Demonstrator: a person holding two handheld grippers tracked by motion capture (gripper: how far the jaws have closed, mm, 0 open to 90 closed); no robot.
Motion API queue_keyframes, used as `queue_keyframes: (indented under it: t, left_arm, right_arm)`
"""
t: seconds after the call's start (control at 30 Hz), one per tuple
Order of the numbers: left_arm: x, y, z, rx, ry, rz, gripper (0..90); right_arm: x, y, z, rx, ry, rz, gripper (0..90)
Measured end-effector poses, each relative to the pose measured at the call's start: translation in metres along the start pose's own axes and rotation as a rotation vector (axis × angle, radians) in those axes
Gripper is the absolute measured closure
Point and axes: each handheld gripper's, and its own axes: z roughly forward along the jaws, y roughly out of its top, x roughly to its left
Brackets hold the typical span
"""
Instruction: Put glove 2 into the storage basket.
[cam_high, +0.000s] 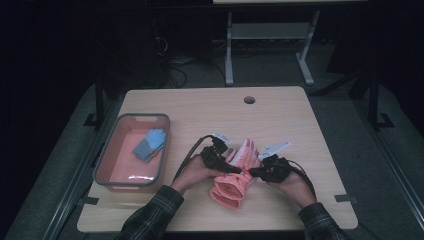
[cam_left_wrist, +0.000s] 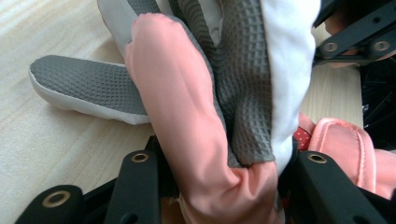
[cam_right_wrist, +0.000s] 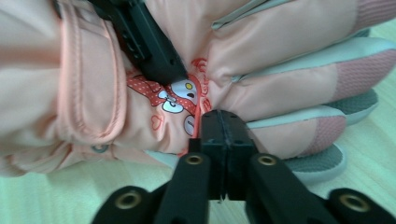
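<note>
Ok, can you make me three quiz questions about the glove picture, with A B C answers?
1. Where is the blue glove?
A in the bin
B on the floor
C in a hand

2. What colour is the glove between the grippers?
A green
B pink
C black

3. What are the jaws of the left gripper doing?
A hanging far from the glove
B squeezing the glove
C holding a cup

Answers: 1 A, it lies inside the bin. 2 B, its fabric is pink with grey palm patches. 3 B, the left gripper view has glove fabric bunched between the black jaws.
</note>
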Motion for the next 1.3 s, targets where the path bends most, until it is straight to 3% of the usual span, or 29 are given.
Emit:
queue_keyframes:
  t: [0.1, 0.23, 0.33, 0.53, 0.73, 0.9, 1.03, 1.3]
  left_arm:
    - [-0.001, 0.001, -0.004, -0.002, -0.003, 0.001, 58.5]
    - [-0.002, 0.002, -0.011, -0.004, -0.006, 0.005, 58.6]
    - [-0.002, 0.002, -0.017, -0.014, -0.003, -0.005, 58.7]
    - [-0.003, 0.003, -0.032, -0.047, 0.018, -0.003, 58.7]
    - [-0.004, 0.003, -0.045, -0.069, 0.038, 0.0, 58.7]
    - [-0.006, 0.003, -0.053, -0.087, 0.044, -0.003, 58.8]
    - [-0.009, 0.004, -0.062, -0.092, 0.052, -0.003, 58.7]
    - [-0.009, 0.004, -0.093, -0.131, 0.095, -0.022, 58.7]
  right_arm:
    - [-0.003, -0.003, -0.013, -0.047, 0.019, 0.03, 70.5]
    - [-0.006, -0.01, -0.024, -0.106, 0.0, 0.052, 52.2]
    - [-0.01, -0.016, -0.029, -0.135, -0.023, 0.078, 42.8]
    - [-0.02, -0.034, -0.032, -0.156, -0.119, 0.102, 26.8]
    - [-0.031, -0.047, -0.023, -0.103, -0.167, 0.122, 16.6]
    - [-0.035, -0.052, -0.015, -0.073, -0.216, 0.12, 13.0]
    - [-0.034, -0.054, -0.012, -0.095, -0.258, 0.112, 12.0]
    - [-0.033, -0.055, -0.011, -0.097, -0.255, 0.115, 10.3]
